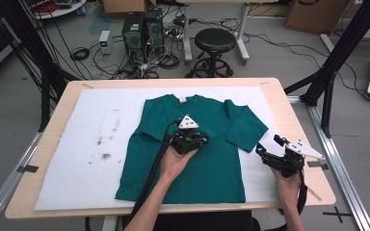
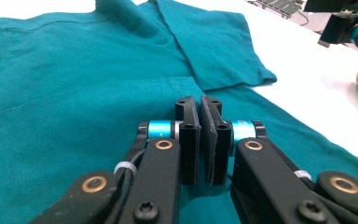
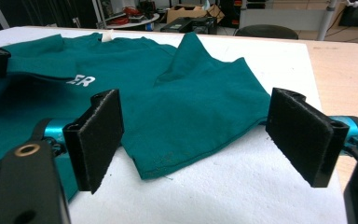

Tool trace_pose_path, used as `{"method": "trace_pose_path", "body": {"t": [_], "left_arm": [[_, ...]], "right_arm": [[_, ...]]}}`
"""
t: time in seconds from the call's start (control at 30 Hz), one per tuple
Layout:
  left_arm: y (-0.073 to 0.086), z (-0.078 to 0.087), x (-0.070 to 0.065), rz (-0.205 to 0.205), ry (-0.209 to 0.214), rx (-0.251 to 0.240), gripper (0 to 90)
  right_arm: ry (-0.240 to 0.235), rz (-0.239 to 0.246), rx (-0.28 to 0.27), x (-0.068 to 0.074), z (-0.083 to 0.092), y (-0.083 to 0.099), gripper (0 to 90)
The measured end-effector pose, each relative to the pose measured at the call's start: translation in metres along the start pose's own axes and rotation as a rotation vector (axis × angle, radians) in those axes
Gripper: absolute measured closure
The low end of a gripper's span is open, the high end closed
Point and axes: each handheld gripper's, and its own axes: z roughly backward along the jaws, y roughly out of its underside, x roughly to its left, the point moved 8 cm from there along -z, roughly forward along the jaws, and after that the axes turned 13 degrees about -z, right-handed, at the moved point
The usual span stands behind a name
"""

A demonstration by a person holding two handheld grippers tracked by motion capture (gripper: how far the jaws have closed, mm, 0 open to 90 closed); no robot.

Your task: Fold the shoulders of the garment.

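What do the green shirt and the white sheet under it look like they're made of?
The T-shirt looks like soft matte knit, probably cotton: it creases and shows stitched hems. The white sheet looks like felt or foam padding, fuzzy and matte, with brown stains; which one is unclear.

And here's the teal T-shirt (image 1: pixel 207 159), spread flat on the white pad (image 1: pixel 77 144) that covers the counter, neck opening toward the far edge with a small pale label showing at the collar. Its right sleeve lies fanned out onto the pad, hem edge crisp and a soft ridge of cloth rising near the shoulder, while the left sleeve is folded in over the body. From the right gripper view, white lettering peeks out on the fabric, partly hidden under a fold.
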Motion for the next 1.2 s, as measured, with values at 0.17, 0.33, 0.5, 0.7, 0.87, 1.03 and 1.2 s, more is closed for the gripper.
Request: {"method": "trace_pose_path", "body": {"t": [0.17,0.33,0.5,0.7,0.87,1.03,1.2], "left_arm": [[0.002,-0.004,-0.007,-0.011,0.026,0.029,85.5],[0.003,-0.006,-0.011,-0.015,0.038,0.037,85.4],[0.003,-0.008,-0.013,-0.016,0.054,0.036,78.9],[-0.004,0.003,-0.009,0.002,0.026,-0.01,39.9],[-0.002,0.021,0.0,0.014,0.0,0.005,33.3],[0.008,0.048,0.014,0.019,-0.042,0.006,31.3],[0.019,0.083,0.033,0.043,-0.102,-0.005,29.8]], "right_arm": [[0.002,0.003,0.001,0.0,0.0,0.0,19.5],[0.003,0.005,0.002,0.0,-0.001,0.0,19.5],[0.004,0.005,0.003,0.0,0.0,0.0,19.5],[0.001,0.006,-0.005,0.0,0.0,0.0,19.5],[0.006,0.003,-0.005,0.0,0.0,0.0,19.5],[0.006,0.008,-0.002,0.0,0.0,0.0,19.5],[0.011,0.039,0.002,0.003,0.0,0.001,19.5]]}}
